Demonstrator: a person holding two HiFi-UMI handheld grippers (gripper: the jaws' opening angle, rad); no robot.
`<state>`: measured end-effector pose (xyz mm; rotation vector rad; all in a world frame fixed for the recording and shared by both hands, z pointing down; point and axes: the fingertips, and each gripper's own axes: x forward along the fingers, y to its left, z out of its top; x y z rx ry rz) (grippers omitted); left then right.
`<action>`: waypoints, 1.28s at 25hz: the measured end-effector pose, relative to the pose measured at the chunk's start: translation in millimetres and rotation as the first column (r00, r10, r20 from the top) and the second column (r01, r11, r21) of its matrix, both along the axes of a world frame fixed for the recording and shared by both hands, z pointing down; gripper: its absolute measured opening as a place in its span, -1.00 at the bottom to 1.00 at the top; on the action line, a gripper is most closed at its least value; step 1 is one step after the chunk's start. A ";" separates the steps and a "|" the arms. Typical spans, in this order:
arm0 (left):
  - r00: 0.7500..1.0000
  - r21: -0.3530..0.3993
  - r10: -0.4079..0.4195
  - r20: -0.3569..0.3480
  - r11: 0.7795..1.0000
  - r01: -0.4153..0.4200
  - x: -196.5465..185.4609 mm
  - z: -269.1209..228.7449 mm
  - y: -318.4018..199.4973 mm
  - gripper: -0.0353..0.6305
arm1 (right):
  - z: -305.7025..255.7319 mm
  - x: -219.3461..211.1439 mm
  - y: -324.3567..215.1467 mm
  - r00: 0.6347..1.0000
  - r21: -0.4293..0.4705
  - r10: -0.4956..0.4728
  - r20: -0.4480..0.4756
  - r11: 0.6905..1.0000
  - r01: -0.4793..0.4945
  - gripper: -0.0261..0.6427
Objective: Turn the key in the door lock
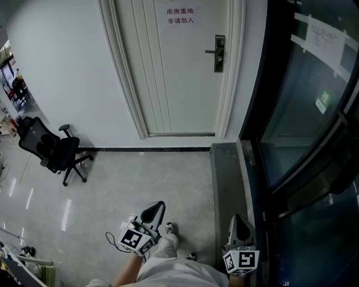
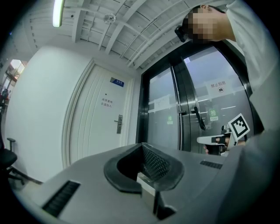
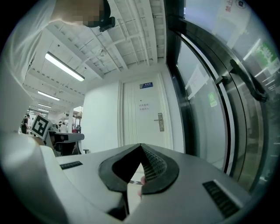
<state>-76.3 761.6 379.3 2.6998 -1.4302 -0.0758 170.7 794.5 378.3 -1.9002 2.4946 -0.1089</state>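
Door (image 1: 179, 84): white, shut, at far end of floor (image 1: 146, 179); sign (image 1: 180, 15) near top.
Lock (image 1: 219, 53): dark plate with lever handle, at door's right edge; key too small to tell.
Left gripper (image 1: 156, 209): low, by person's leg, well apart from door; fingers (image 2: 155, 164) closed tip to tip.
Right gripper (image 1: 238, 221): beside glass door (image 1: 303, 101), well apart from lock; fingers (image 3: 153, 168) closed together, with pinkish speck (image 3: 140, 180) behind tips, unidentifiable.
Chair (image 1: 50, 150): black, at left by wall.

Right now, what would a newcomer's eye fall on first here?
The white door straight ahead, with a sign at top and a dark lock at its right edge. Dark glass doors fill the right side; a black chair stands at far left.
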 end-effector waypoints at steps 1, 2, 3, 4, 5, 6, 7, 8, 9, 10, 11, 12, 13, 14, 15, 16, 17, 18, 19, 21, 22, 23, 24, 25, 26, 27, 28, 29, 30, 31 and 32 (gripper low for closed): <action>1.000 0.012 0.006 0.001 1.000 -0.006 -0.2 0.0 -8.5 -0.87 | 1.2 -2.3 -7.1 1.000 -0.004 0.002 0.005 1.000 -0.002 -0.94; 1.000 0.020 0.020 -0.001 1.000 -0.020 0.5 0.5 -18.5 -0.87 | 1.7 -4.6 -15.8 1.000 -0.006 0.006 0.006 1.000 -0.006 -0.94; 0.999 0.019 0.041 -0.005 0.999 -0.041 1.9 2.6 -29.6 -0.87 | 2.0 -7.0 -25.6 1.000 -0.006 0.012 0.003 1.000 -0.012 -0.94; 0.998 0.009 0.065 -0.008 0.998 -0.065 3.4 6.5 -41.7 -0.87 | 2.3 -10.0 -36.2 1.000 -0.006 0.018 -0.003 1.000 -0.018 -0.94; 0.996 -0.007 0.087 -0.006 0.996 -0.088 4.3 11.3 -54.6 -0.87 | 2.6 -13.8 -47.6 1.000 -0.006 0.022 -0.011 1.000 -0.022 -0.94; 0.994 -0.022 0.107 -0.002 0.994 -0.107 4.2 15.4 -68.3 -0.87 | 2.7 -18.1 -59.6 1.000 -0.007 0.026 -0.018 1.000 -0.026 -0.94; 0.992 -0.031 0.123 0.001 0.992 -0.123 3.5 17.3 -82.6 -0.87 | 2.4 -22.2 -72.2 0.999 -0.011 0.033 -0.021 0.999 -0.033 -0.94; 0.991 -0.035 0.137 0.003 0.990 -0.137 2.3 17.2 -97.1 -0.87 | 1.0 -26.0 -85.4 0.999 -0.015 0.041 -0.021 0.999 -0.042 -0.94; 0.989 -0.034 0.148 0.005 0.988 -0.148 0.3 15.8 -111.5 -0.87 | -2.0 -29.9 -98.6 0.999 -0.015 0.048 -0.021 0.999 -0.048 -0.94; 0.988 -0.027 0.155 0.009 0.988 -0.155 -2.5 13.4 -126.1 -0.87 | -5.9 -34.1 -111.9 0.998 -0.012 0.054 -0.020 0.998 -0.054 -0.94; 0.987 -0.016 0.160 0.016 0.987 -0.159 -5.9 9.9 -141.1 -0.87 | -9.8 -38.5 -125.5 0.998 -0.008 0.060 -0.020 0.998 -0.060 -0.94; 0.986 -0.001 0.165 0.020 0.986 -0.165 -9.3 5.2 -156.8 -0.87 | -13.2 -43.1 -139.7 0.998 -0.004 0.067 -0.017 0.998 -0.067 -0.94; 0.984 0.013 0.175 0.022 0.984 -0.175 -12.7 0.3 -172.5 -0.87 | -15.9 -48.3 -154.0 0.997 -0.004 0.071 -0.011 0.997 -0.072 -0.94; 0.982 0.022 0.185 0.023 0.982 -0.186 -16.8 -3.7 -187.7 -0.87 | -17.9 -54.9 -167.8 0.998 -0.006 0.068 -0.003 0.998 -0.068 -0.94; 0.980 0.029 0.196 0.026 0.980 -0.196 -21.8 -6.7 -201.9 -0.87 | -19.4 -62.5 -180.8 0.998 -0.009 0.060 0.007 0.998 -0.060 -0.94; 0.978 0.037 0.207 0.030 0.977 -0.208 -27.0 -9.2 -214.7 -0.87 | -20.4 -70.4 -193.0 0.998 -0.012 0.056 0.013 0.998 -0.055 -0.94; 0.975 0.048 0.220 0.034 0.974 -0.222 -32.0 -11.2 -226.1 -0.87 | -20.4 -77.8 -204.1 0.998 -0.012 0.057 0.011 0.998 -0.057 -0.94; 0.972 0.058 0.232 0.043 0.971 -0.234 -36.9 -12.2 -236.8 -0.87 | -19.3 -84.9 -214.4 0.998 -0.009 0.064 0.001 0.998 -0.064 -0.94; 0.969 0.064 0.239 0.059 0.968 -0.242 -41.8 -12.0 -247.4 -0.87 | -17.1 -91.9 -224.0 0.997 -0.006 0.071 -0.013 0.997 -0.072 -0.94; 0.967 0.067 0.241 0.082 0.967 -0.247 -49.4 -11.2 -268.1 -0.87 | -12.3 -105.2 -241.9 0.996 -0.005 0.077 -0.042 0.997 -0.078 -0.94; 0.967 0.072 0.241 0.079 0.966 -0.247 -51.5 -11.8 -276.8 -0.87 | -10.6 -110.6 -249.9 0.996 -0.008 0.073 -0.052 0.997 -0.074 -0.94; 0.968 0.080 0.241 0.073 0.966 -0.246 -52.6 -12.0 -283.9 -0.87 | -9.2 -114.7 -257.6 0.996 -0.014 0.066 -0.061 0.998 -0.067 -0.94; 0.968 0.089 0.240 0.073 0.965 -0.246 -52.6 -10.8 -290.0 -0.87 | -8.1 -117.1 -265.5 0.996 -0.024 0.059 -0.068 0.998 -0.060 -0.94; 0.968 0.097 0.236 0.084 0.965 -0.243 -51.6 -7.9 -296.2 -0.87 | -6.3 -117.9 -274.1 0.996 -0.037 0.053 -0.070 0.998 -0.056 -0.94; 0.968 0.103 0.230 0.102 0.965 -0.240 -49.8 -4.5 -303.8 -0.87 | -3.5 -117.2 -283.4 0.997 -0.053 0.049 -0.064 0.997 -0.052 -0.94; 0.968 0.105 0.225 0.116 0.966 -0.237 -47.6 -1.6 -313.2 -0.87 | 0.2 -115.2 -293.2 0.998 -0.068 0.045 -0.053 0.997 -0.048 -0.94; 0.969 0.094 0.221 0.110 0.968 -0.232 -45.3 1.1 -323.6 -0.87 | 4.3 -112.1 -303.2 0.998 -0.081 0.040 -0.046 0.996 -0.044 -0.94; 0.972 0.070 0.218 0.086 0.972 -0.224 -43.3 4.2 -334.5 -0.87 | 8.8 -107.9 -313.8 0.998 -0.090 0.036 -0.048 0.995 -0.040 -0.94; 0.976 0.043 0.211 0.051 0.976 -0.213 -41.7 7.7 -345.9 -0.87 | 13.8 -102.5 -325.3 0.998 -0.098 0.033 -0.056 0.994 -0.038 -0.94; 0.980 0.023 0.200 0.018 0.980 -0.200 -40.2 11.6 -357.7 -0.87 | 19.2 -95.9 -338.2 0.997 -0.108 0.031 -0.065 0.993 -0.038 -0.94; 0.982 0.011 0.188 -0.011 0.982 -0.188 -38.4 15.0 -370.1 -0.87 | 24.5 -88.7 -352.7 0.997 -0.120 0.031 -0.070 0.992 -0.039 -0.94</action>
